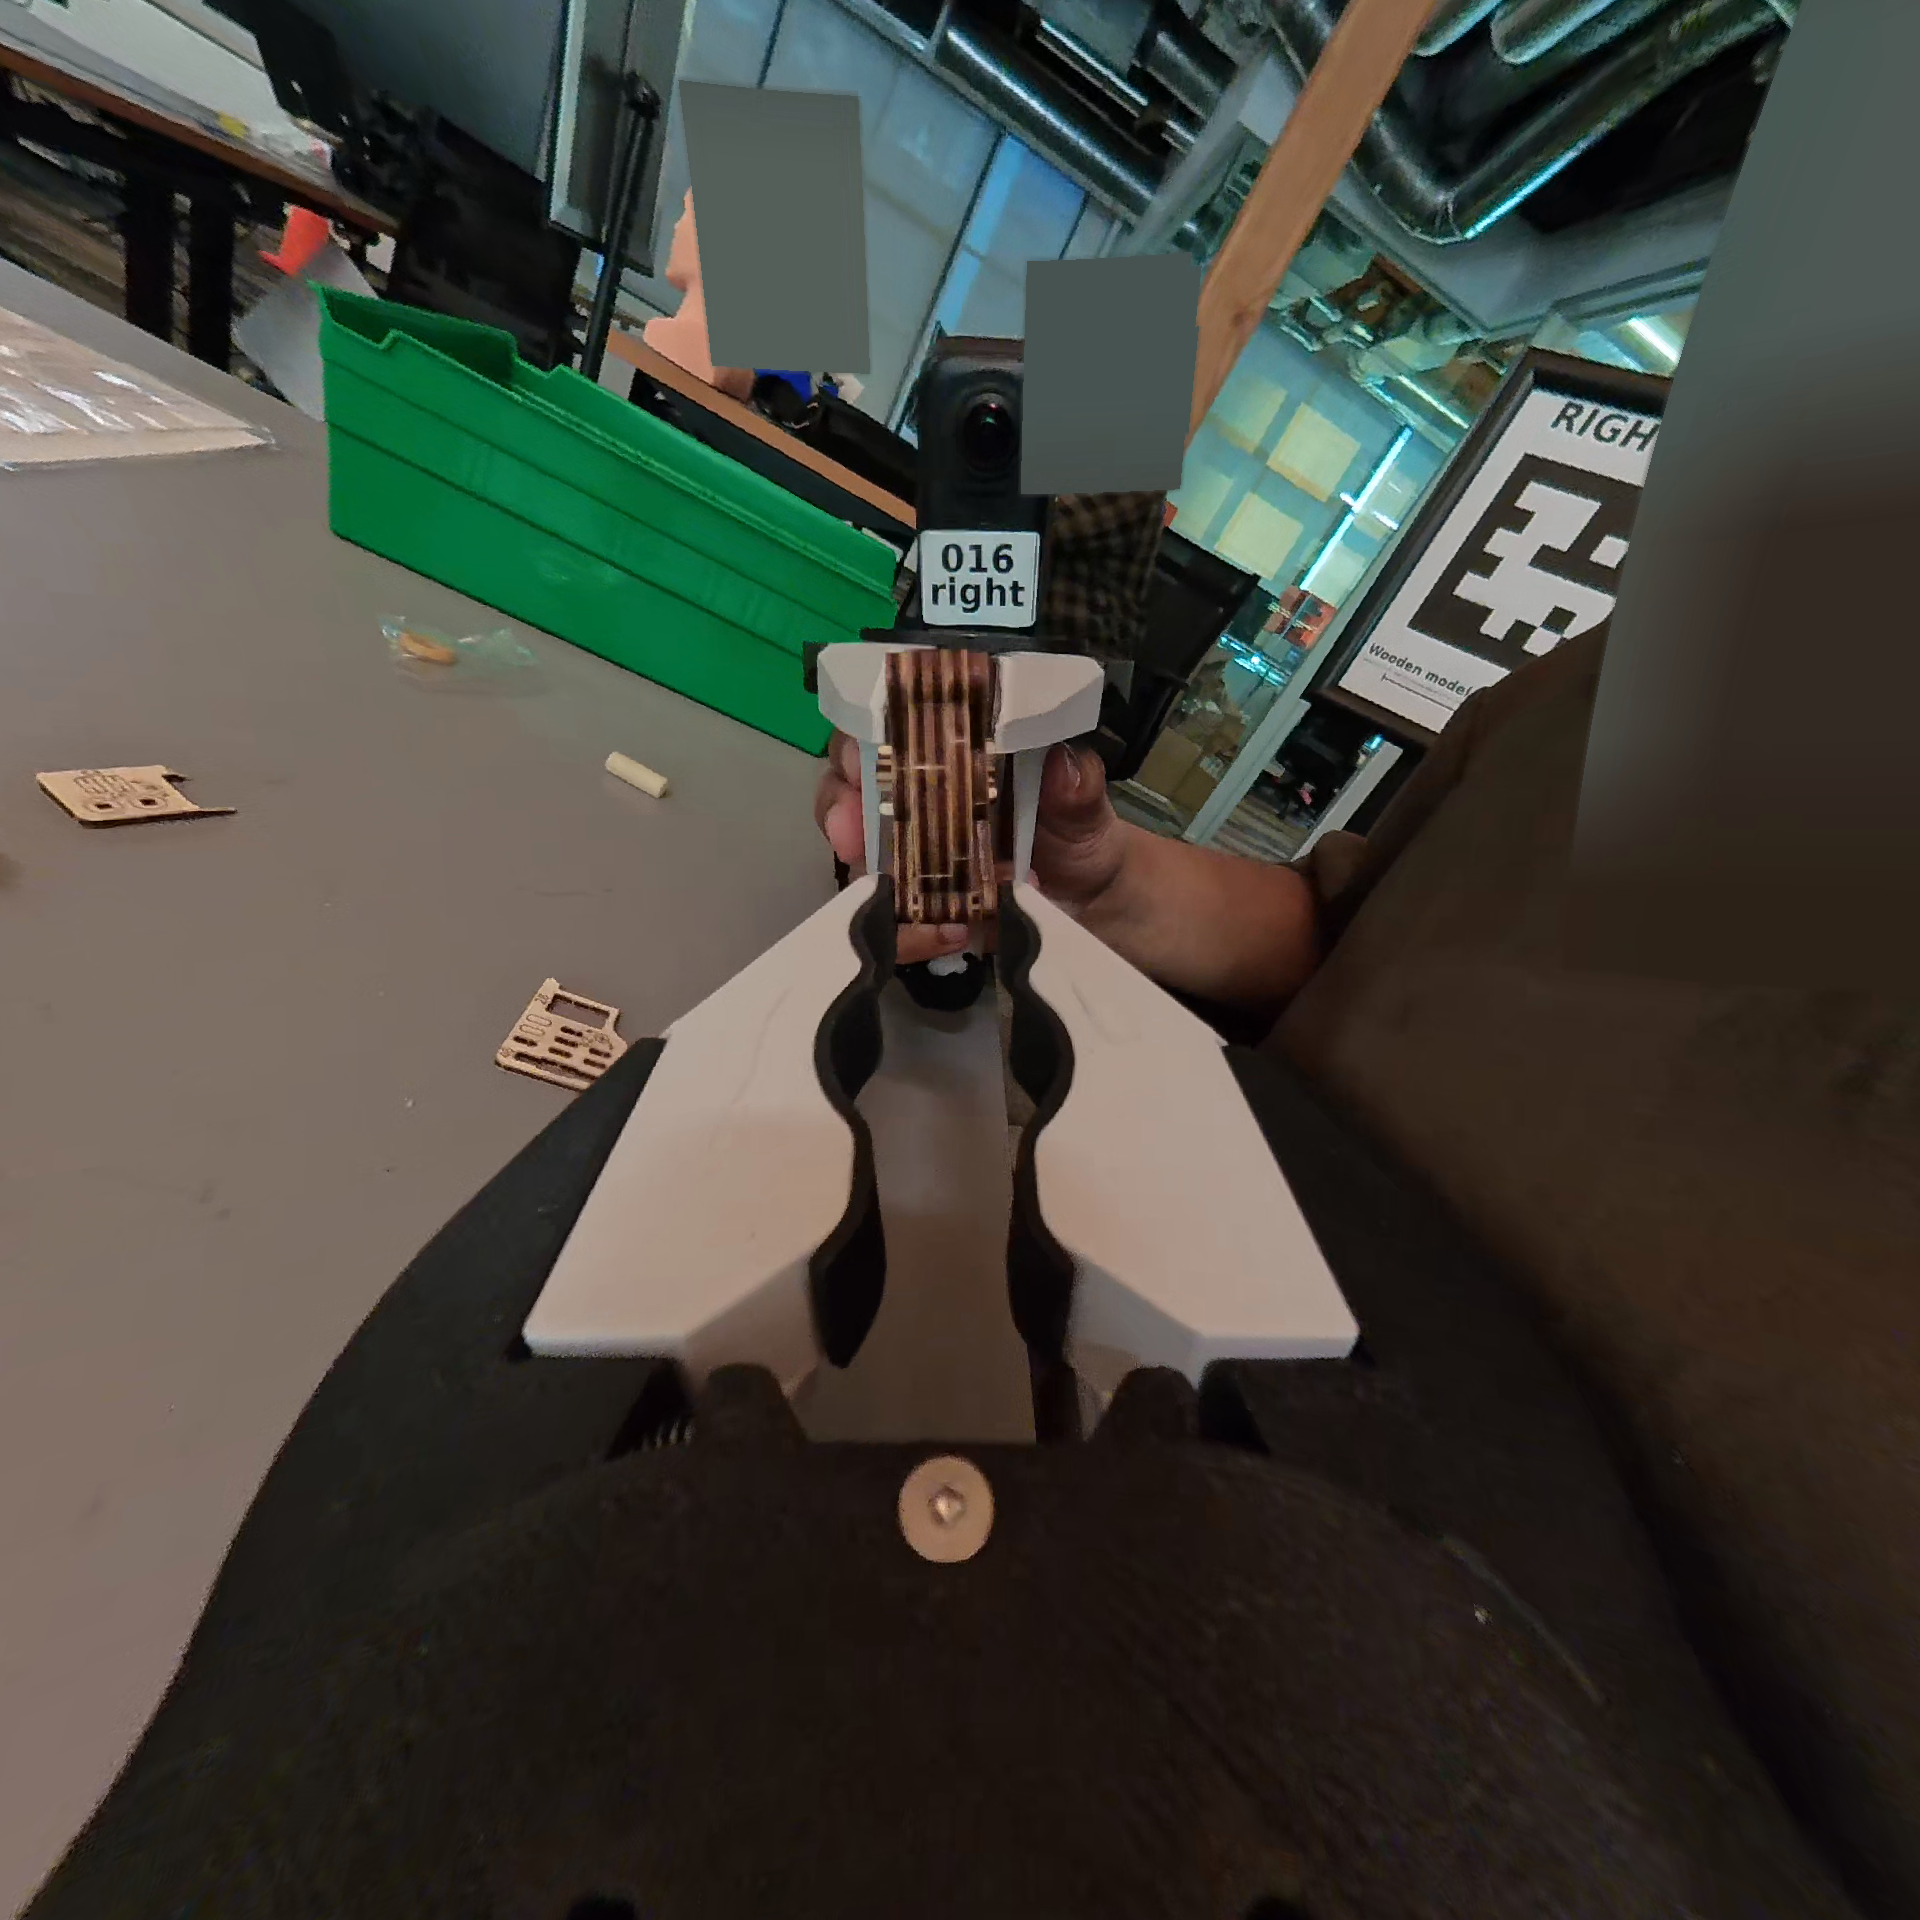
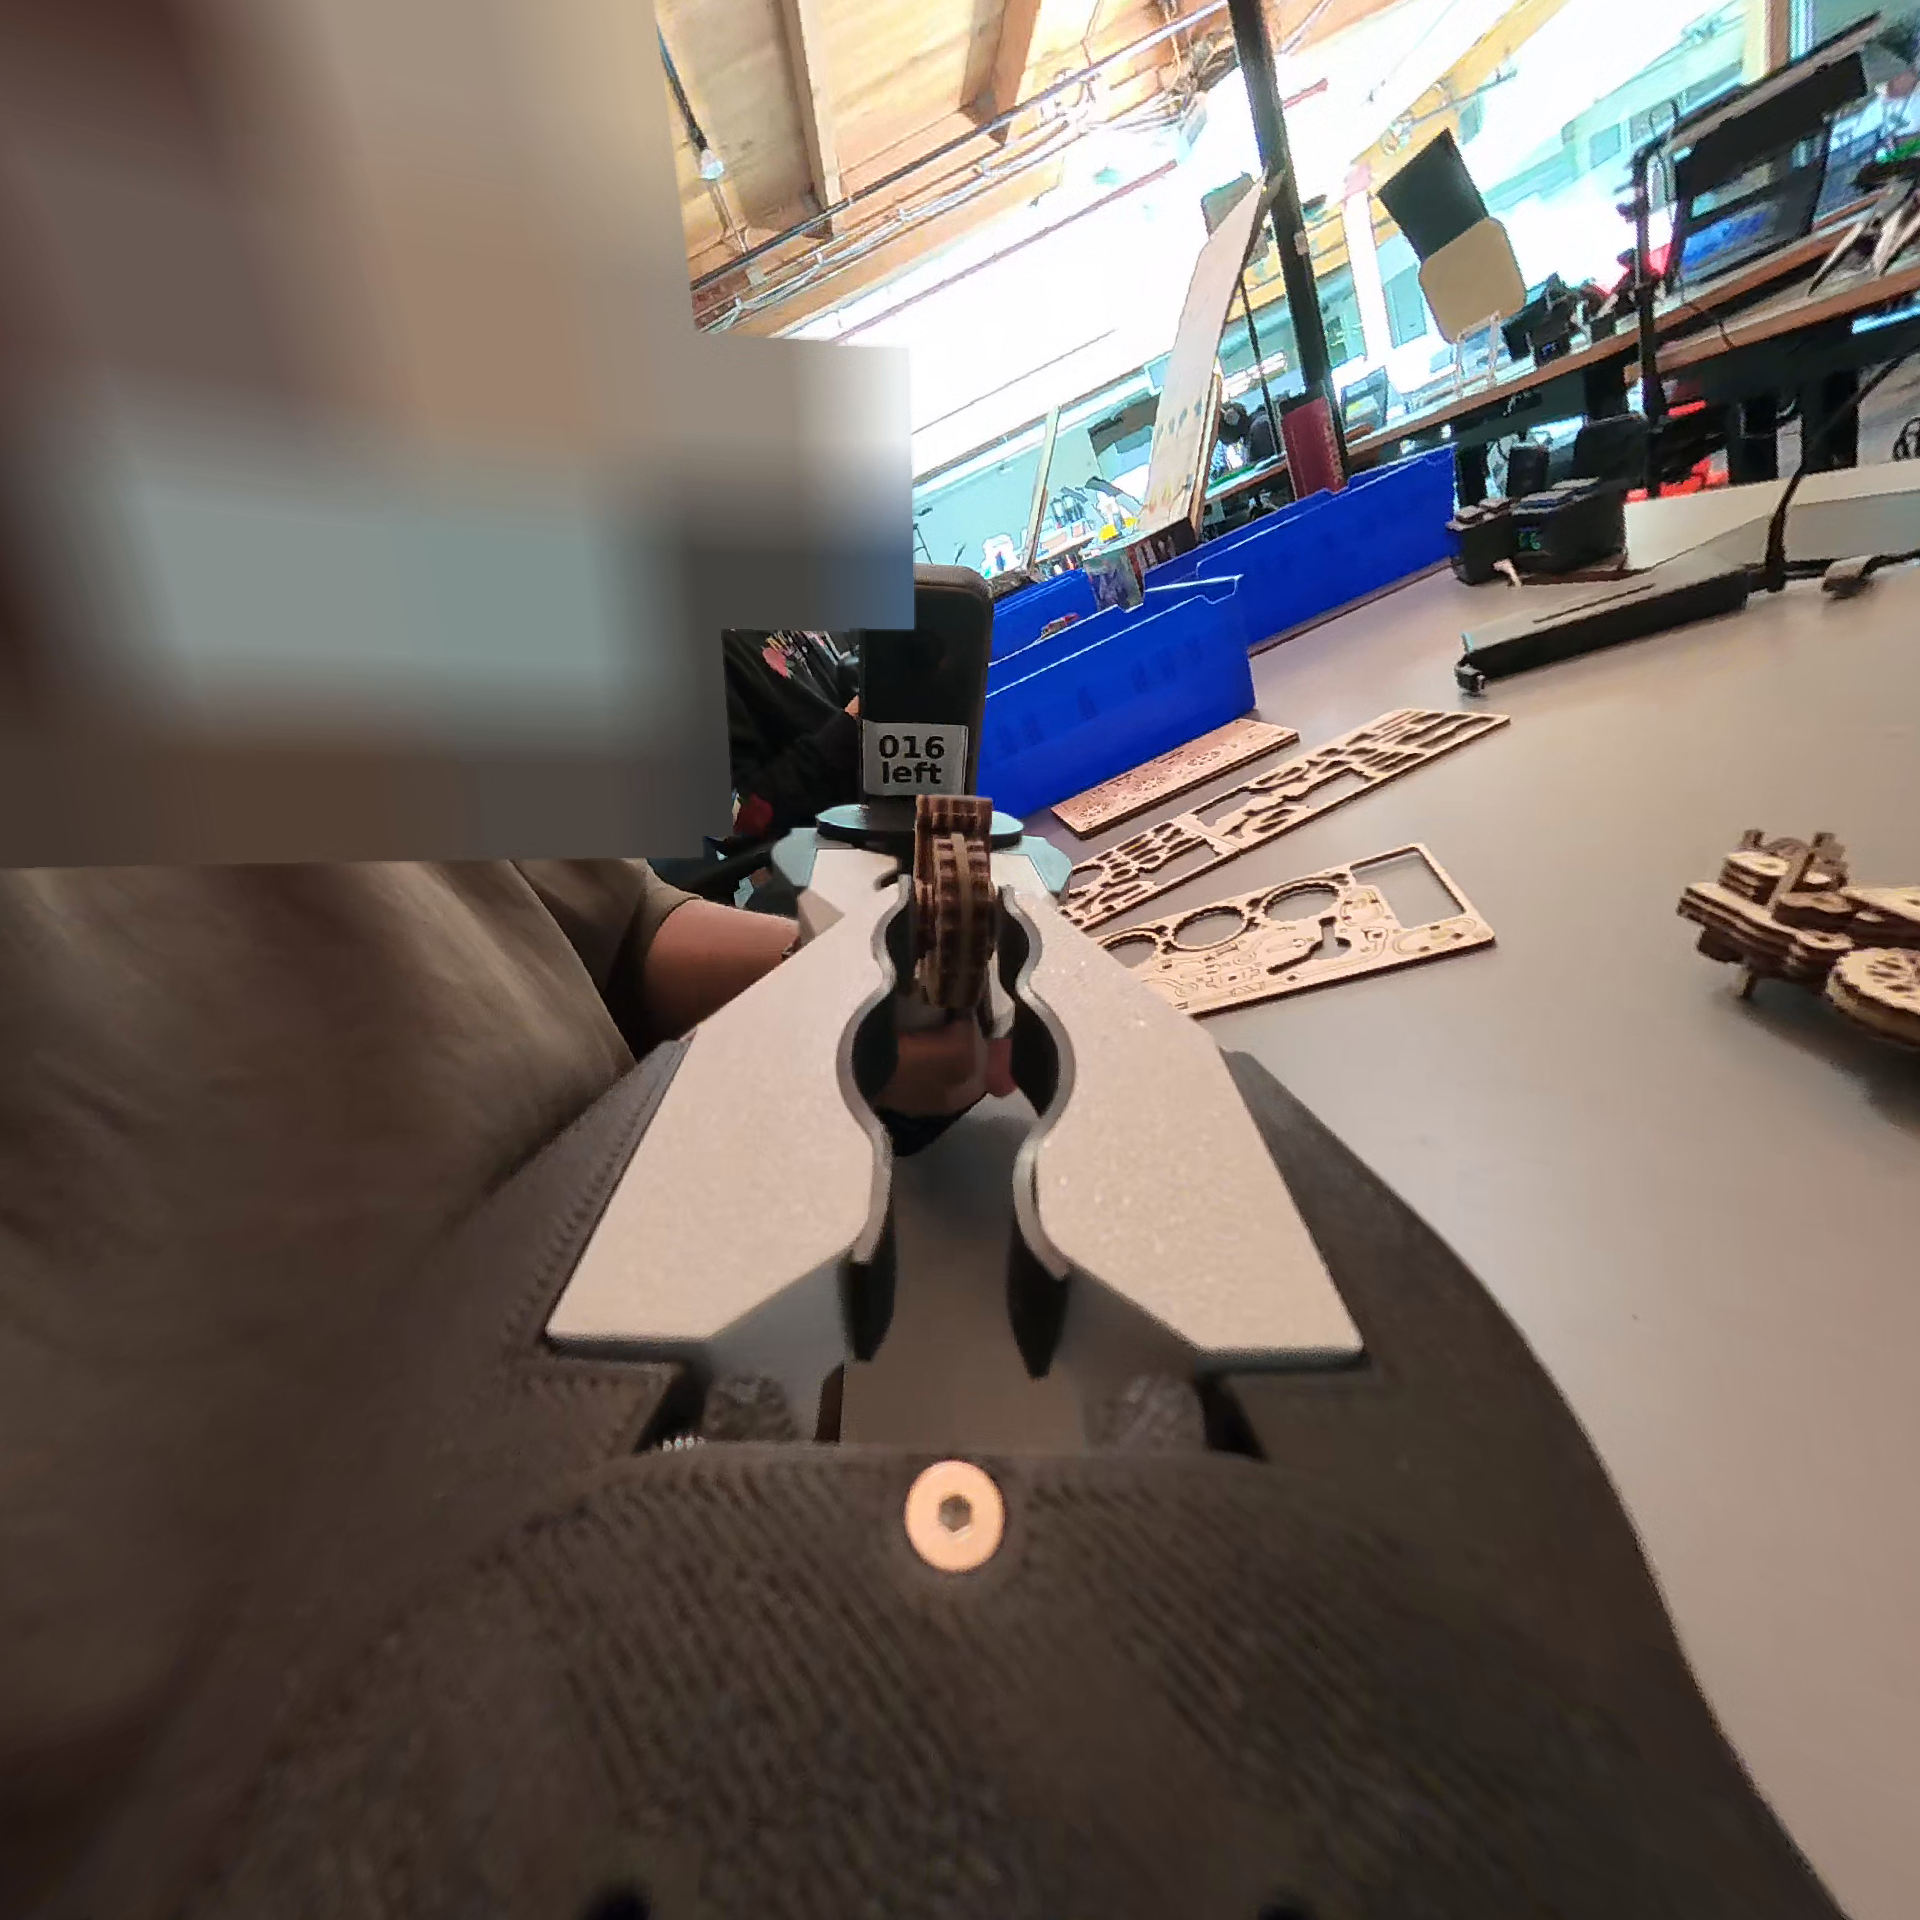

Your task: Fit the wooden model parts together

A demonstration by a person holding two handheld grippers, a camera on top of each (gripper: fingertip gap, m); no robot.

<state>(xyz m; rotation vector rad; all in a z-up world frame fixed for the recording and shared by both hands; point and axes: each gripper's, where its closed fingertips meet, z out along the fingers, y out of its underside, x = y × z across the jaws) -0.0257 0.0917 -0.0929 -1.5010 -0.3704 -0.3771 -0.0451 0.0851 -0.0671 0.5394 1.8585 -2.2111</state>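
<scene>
Both hand-held grippers, our left hand-held gripper (image 1: pixel 943 904) and right hand-held gripper (image 2: pixel 954 920), clamp the same layered wooden part (image 1: pixel 940 790) above the desk (image 1: pixel 312 1039).

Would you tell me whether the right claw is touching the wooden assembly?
Touching: the left wrist view shows the right claw clamping the wooden assembly.

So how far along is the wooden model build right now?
Partly done. An assembled section already sits on the table. In hand: a layered wooden sub-assembly, gripped from opposite ends by the left gripper and right gripper. Left: joining the two and fitting loose cut pieces lying nearby.
</scene>
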